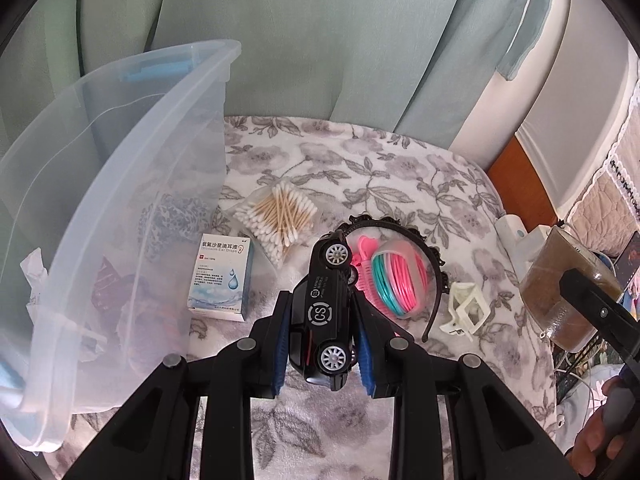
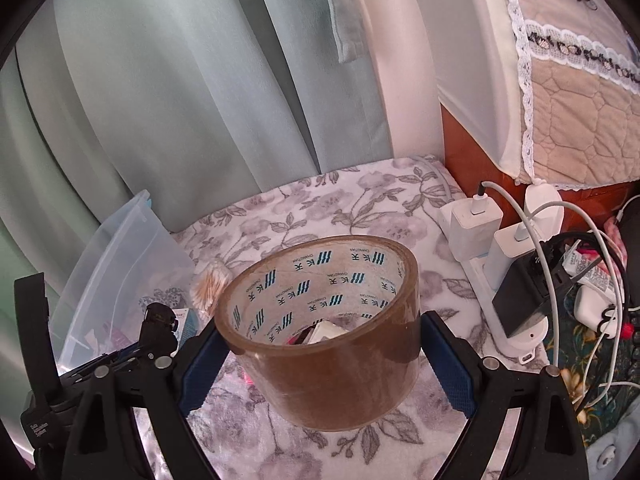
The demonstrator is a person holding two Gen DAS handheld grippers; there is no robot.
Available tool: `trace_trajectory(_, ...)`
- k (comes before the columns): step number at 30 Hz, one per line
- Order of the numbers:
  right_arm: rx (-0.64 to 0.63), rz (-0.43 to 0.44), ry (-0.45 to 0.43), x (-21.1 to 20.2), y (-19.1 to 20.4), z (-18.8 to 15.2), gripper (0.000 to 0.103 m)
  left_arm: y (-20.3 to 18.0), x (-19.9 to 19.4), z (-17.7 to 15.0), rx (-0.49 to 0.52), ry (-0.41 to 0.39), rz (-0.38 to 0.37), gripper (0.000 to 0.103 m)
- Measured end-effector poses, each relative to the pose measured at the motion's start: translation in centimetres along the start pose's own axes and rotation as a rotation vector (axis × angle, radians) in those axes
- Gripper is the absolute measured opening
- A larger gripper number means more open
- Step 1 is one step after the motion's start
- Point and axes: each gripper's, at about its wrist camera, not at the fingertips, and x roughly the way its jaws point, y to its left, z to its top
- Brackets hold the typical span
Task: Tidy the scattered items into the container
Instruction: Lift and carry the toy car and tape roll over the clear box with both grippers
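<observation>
Gripping a black toy car (image 1: 326, 312), the left gripper (image 1: 323, 320) has both jaws clamped against its sides, beside the clear container (image 1: 116, 184). The right gripper (image 2: 320, 354) jaws, spread wide, pinch 1 brown tape roll (image 2: 324, 344).

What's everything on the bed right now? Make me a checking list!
Surface: flowery blanket.
Job's things: clear bin at left; ear-drop box, cotton swabs, headband, pink and green hoops, white clip on the blanket.
Clutter: nothing seen.
Grippers: left tool shut on toy car; right tool shut on tape roll.
Cables: chargers and power strip at right.
Surroundings: green curtain.
</observation>
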Motion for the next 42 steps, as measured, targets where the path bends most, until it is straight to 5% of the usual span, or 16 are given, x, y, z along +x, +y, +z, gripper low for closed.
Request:
trace_trajectory(23, -0.028, 0.049, -0.198, -6.8, 1.6, 1.4, 0.093, 0.2, -3.7, 0.6, 0.002, -0.072, -0.07, 0.03)
trace_trajectory(42, -0.092, 0.062, -0.223, -8.3, 5.7, 4.0, 0.093, 2.1, -8.5, 3.7, -0.023, -0.18, -0.134, 0.03)
